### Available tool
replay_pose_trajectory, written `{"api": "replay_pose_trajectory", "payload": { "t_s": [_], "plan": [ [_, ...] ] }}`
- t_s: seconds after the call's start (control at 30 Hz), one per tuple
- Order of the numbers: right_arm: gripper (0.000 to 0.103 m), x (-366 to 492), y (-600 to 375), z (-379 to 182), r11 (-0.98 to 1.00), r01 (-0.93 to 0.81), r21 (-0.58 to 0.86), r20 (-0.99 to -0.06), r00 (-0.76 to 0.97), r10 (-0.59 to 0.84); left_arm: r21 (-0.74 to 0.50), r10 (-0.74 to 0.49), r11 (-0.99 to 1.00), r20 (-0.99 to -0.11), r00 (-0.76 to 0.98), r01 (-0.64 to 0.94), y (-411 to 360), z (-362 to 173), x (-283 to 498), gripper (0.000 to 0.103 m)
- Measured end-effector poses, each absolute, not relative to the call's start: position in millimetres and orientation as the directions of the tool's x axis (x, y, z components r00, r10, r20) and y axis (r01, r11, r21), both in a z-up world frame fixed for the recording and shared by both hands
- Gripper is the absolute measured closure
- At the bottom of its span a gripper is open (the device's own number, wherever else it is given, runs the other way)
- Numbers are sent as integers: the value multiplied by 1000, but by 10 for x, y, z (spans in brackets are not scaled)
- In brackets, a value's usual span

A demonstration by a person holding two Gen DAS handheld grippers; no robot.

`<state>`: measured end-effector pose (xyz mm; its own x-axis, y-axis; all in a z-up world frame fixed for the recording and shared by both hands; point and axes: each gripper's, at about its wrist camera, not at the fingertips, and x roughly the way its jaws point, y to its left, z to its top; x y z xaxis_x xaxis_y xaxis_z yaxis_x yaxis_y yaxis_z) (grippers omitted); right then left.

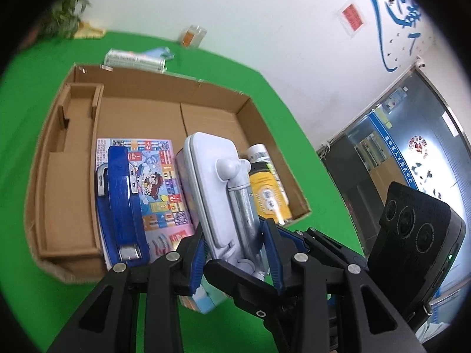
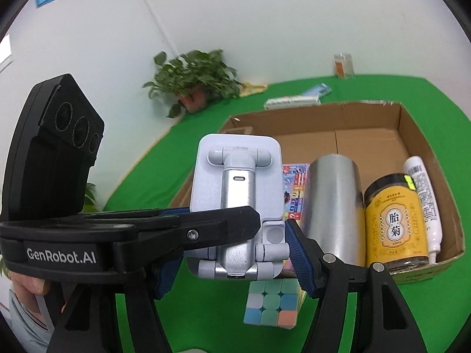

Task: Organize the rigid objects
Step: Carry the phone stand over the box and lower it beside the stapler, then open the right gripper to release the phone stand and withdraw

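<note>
A green tabletop (image 1: 288, 111) carries an open cardboard box (image 1: 244, 108), its low walls framing a bare far half and a crowded near half. Inside the box, seen from the left wrist view, a colourful printed booklet (image 1: 160, 188) lies flat with a blue stapler (image 1: 122, 203) on top of it. In the right wrist view a silver metal cylinder (image 2: 332, 206) lies beside the booklet, then a yellow-labelled jar (image 2: 394, 223) on its side, then a white tube (image 2: 424, 200) against the right wall.

A pale blue folding phone stand (image 2: 235, 194) with a silver hinged arm is held in the air above the near edge of the box. The left gripper (image 1: 235, 253) has its jaws clamped on the lower part of the stand, one blue pad on each side. The right gripper (image 2: 232, 264) sits at the foot of the same stand; its right pad (image 2: 300, 259) lies close against the stand, while the left gripper's body hides the other side, so I cannot tell whether these jaws are pressing.

Below the stand, on the green surface just outside the box, rests a pastel puzzle cube (image 2: 272, 303).
</note>
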<state>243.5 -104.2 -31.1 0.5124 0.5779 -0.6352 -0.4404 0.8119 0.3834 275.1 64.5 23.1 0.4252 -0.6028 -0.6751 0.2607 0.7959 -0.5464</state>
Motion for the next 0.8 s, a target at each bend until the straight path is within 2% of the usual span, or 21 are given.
{"api": "replay_pose_trajectory", "payload": {
  "t_s": [0.23, 0.43, 0.47, 0.6, 0.7, 0.77, 0.8],
  "plan": [
    [40, 2941, -870, -674, 839, -347, 419, -726, 427, 539, -604, -630, 773, -695, 346, 195, 732, -155, 3059, 68],
    [38, 3106, -820, -918, 853, -310, 421, -764, 385, 517, -632, -644, 760, -701, 307, 152, 759, -366, 3159, 68],
    [37, 3106, -814, -932, 854, -313, 417, -766, 385, 515, -620, -632, 771, -713, 305, 149, 766, -394, 3170, 68],
    [37, 3050, -815, -949, 859, -325, 397, -769, 393, 504, -551, -558, 826, -775, 298, 114, 802, -422, 3207, 57],
    [38, 2923, -870, -900, 864, -340, 370, -762, 421, 492, -493, -509, 859, -792, 337, 138, 809, -342, 3139, 55],
    [44, 2828, -903, -859, 863, -362, 352, -749, 444, 492, -481, -499, 865, -787, 363, 144, 833, -299, 3099, 55],
    [53, 2803, -901, -848, 864, -371, 340, -745, 455, 488, -471, -491, 869, -784, 381, 151, 831, -280, 3077, 55]
  ]
}}
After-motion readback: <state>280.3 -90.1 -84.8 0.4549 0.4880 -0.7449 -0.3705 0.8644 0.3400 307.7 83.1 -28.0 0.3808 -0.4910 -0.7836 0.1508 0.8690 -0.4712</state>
